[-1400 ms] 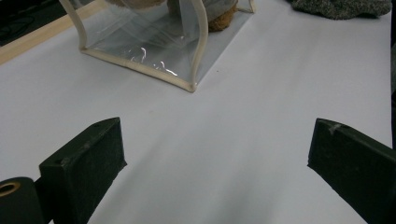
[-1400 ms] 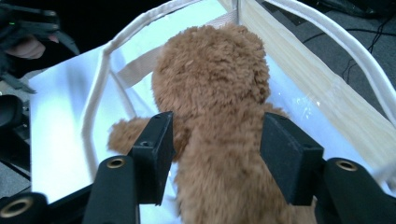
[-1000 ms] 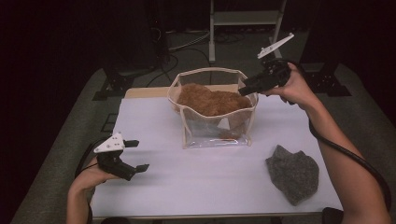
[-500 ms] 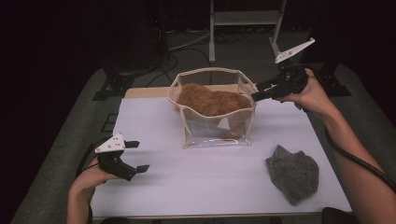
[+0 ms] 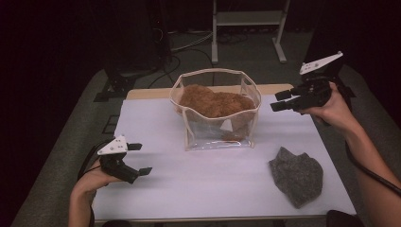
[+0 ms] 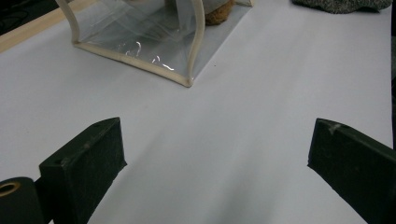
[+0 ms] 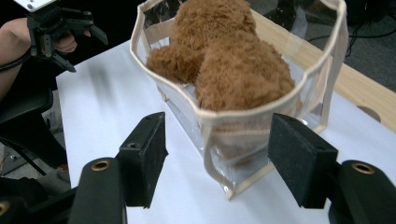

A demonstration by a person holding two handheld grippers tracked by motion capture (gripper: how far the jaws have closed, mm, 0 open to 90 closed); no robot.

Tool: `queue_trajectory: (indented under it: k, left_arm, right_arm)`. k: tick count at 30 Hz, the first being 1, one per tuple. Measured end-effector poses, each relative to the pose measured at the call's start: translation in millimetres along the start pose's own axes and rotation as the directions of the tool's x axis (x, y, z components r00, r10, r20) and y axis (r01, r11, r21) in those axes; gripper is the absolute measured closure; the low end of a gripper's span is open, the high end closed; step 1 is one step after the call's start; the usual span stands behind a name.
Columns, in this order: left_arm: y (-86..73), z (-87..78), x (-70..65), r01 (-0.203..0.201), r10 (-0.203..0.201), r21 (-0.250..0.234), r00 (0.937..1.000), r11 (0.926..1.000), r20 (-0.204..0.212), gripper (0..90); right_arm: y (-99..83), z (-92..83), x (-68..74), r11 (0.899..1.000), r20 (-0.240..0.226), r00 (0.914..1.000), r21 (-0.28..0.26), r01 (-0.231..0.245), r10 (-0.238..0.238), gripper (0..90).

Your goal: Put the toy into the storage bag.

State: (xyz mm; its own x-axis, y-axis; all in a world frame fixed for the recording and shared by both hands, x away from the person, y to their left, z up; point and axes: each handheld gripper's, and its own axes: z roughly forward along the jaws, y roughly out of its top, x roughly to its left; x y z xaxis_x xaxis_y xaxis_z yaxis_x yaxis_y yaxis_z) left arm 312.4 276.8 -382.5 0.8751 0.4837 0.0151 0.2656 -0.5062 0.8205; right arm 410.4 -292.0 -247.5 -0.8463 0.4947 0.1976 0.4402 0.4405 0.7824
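The bench (image 5: 217,189) is covered with a plain white sheet, and a strip of bare wood shows along its far edge. Near the middle of it, toward the far side, stands a clear bag (image 5: 216,135) with cream piping along its seams and rim; it is upright and open at the top. In the left gripper view its near bottom corner (image 6: 187,81) sits flat on the sheet.

Inside the bag lies a brown plush toy (image 5: 213,100), which fills most of the upper half and rises to about the rim. The right gripper view looks down on its fuzzy back (image 7: 233,60) through the bag's mouth.

A grey cloth (image 5: 297,175) lies crumpled on the bench near the right front corner, well apart from the bag.

The right gripper (image 5: 279,100) is held in the air just right of the bag, at about rim height, pointing left toward it. Its jaws stand wide and have just been opening; nothing is between them, and in its own view the bag's near corner shows beyond the gap without touching either pad.

The left gripper (image 5: 139,158) hovers low over the bench near the left front corner, well apart from the bag, jaws wide and holding nothing.
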Motion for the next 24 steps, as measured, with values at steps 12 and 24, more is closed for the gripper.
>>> queue_trajectory:
  k: [12, 24]
  left_arm:
    - [-0.6, 3.3, -1.1, 0.008, -0.008, 0.007, 0.9999, 0.9999, 0.006, 3.1]
    - [-0.5, 3.9, -1.5, 0.004, -0.004, 0.015, 0.9999, 0.9999, 0.010, 3.1]
  right_arm:
    - [-64.1, -6.7, -7.9, 0.995, 0.002, 0.9955, -0.020, -0.094, 0.094, 34.2]
    - [-108.3, -3.6, -9.1, 0.988, 0.002, 0.9886, -0.019, -0.151, 0.151, 33.2]
